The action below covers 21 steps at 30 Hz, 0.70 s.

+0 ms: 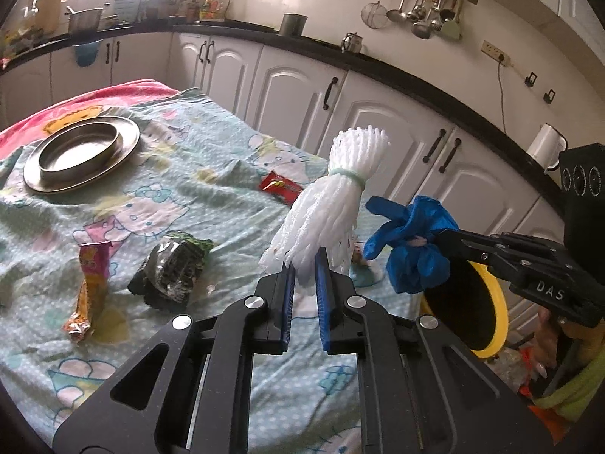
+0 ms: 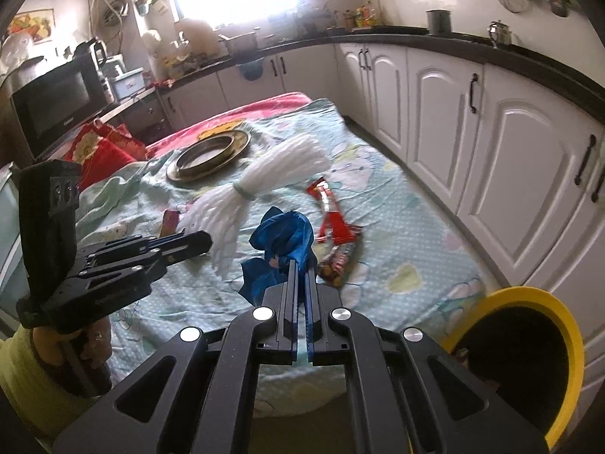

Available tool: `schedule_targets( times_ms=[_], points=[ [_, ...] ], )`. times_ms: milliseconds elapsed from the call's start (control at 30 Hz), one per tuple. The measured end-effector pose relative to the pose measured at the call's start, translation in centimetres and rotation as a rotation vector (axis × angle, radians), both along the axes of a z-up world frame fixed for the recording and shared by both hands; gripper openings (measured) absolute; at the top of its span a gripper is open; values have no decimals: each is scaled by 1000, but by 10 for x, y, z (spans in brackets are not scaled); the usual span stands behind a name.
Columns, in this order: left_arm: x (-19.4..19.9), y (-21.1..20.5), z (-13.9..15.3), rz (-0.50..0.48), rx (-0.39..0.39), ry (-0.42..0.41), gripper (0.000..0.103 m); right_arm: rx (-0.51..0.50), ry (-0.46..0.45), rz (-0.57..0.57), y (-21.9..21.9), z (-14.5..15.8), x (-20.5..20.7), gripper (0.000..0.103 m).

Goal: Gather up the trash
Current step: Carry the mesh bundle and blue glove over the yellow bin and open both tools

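My left gripper point(image 1: 305, 265) is shut on a white foam-net bundle point(image 1: 332, 196) tied with a pale band, held above the table; it also shows in the right wrist view point(image 2: 242, 196). My right gripper point(image 2: 301, 265) is shut on a crumpled blue glove point(image 2: 283, 242), also seen in the left wrist view point(image 1: 412, 238). A yellow-rimmed bin point(image 2: 567, 344) with a black inside stands at the table's right edge point(image 1: 495, 321). On the cloth lie a red wrapper point(image 1: 280, 186), a dark green packet point(image 1: 174, 268) and a pink-orange wrapper point(image 1: 90, 287).
The table is covered with a light blue cartoon cloth point(image 1: 189, 189). A steel plate with a bowl point(image 1: 79, 151) sits at the far left. White cabinets point(image 2: 491, 159) run along the right. A microwave point(image 2: 56, 106) and red cushions point(image 2: 109, 147) stand at the left.
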<state>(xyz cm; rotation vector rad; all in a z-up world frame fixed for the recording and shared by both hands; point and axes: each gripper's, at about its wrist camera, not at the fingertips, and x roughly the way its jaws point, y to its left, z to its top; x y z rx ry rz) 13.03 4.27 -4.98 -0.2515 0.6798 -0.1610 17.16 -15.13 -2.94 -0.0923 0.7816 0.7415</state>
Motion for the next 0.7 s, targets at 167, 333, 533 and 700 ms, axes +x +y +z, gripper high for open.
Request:
schedule_targets(
  times_ms=[167, 333, 533, 700],
  points=[
    [-4, -10, 8, -20, 4, -19, 6, 10, -11, -51, -23, 6, -3, 3],
    [-8, -19, 14, -41, 9, -32, 6, 23, -15, -96, -41, 9, -7, 3],
    [-11, -35, 19, -79, 21, -39, 6, 44, -37, -148, -67, 16, -13, 3],
    [-12, -50, 20, -114, 35, -40, 6, 59, -51, -199, -91, 21, -17, 3]
  ],
)
